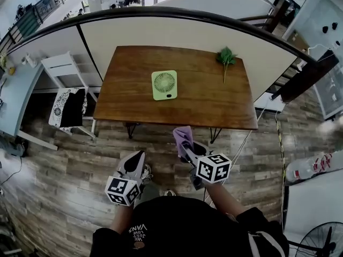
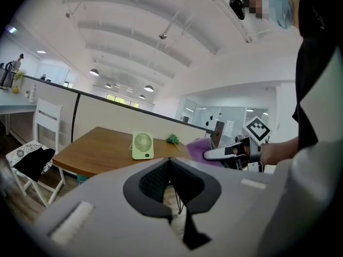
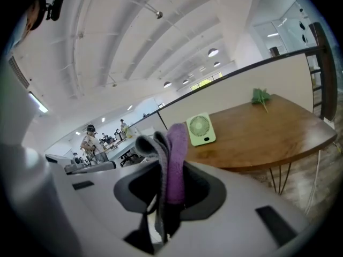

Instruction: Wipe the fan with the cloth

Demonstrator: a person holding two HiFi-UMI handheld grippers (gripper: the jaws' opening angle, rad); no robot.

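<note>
A small light-green fan (image 1: 164,84) stands upright near the middle of the brown wooden table (image 1: 214,108); it also shows in the left gripper view (image 2: 142,145) and the right gripper view (image 3: 201,129). My right gripper (image 1: 184,145) is short of the table's near edge, shut on a folded purple and grey cloth (image 1: 182,135) that sticks up between its jaws (image 3: 172,159). My left gripper (image 1: 137,157) hangs beside it on the left, shut with nothing in it (image 2: 170,163). Both are well short of the fan.
A green plant sprig (image 1: 226,57) lies at the table's far right corner. A white chair (image 1: 68,92) with dark clothing on it stands left of the table. A curved partition wall (image 1: 177,23) runs behind the table. A floor fan (image 1: 321,242) stands at bottom right.
</note>
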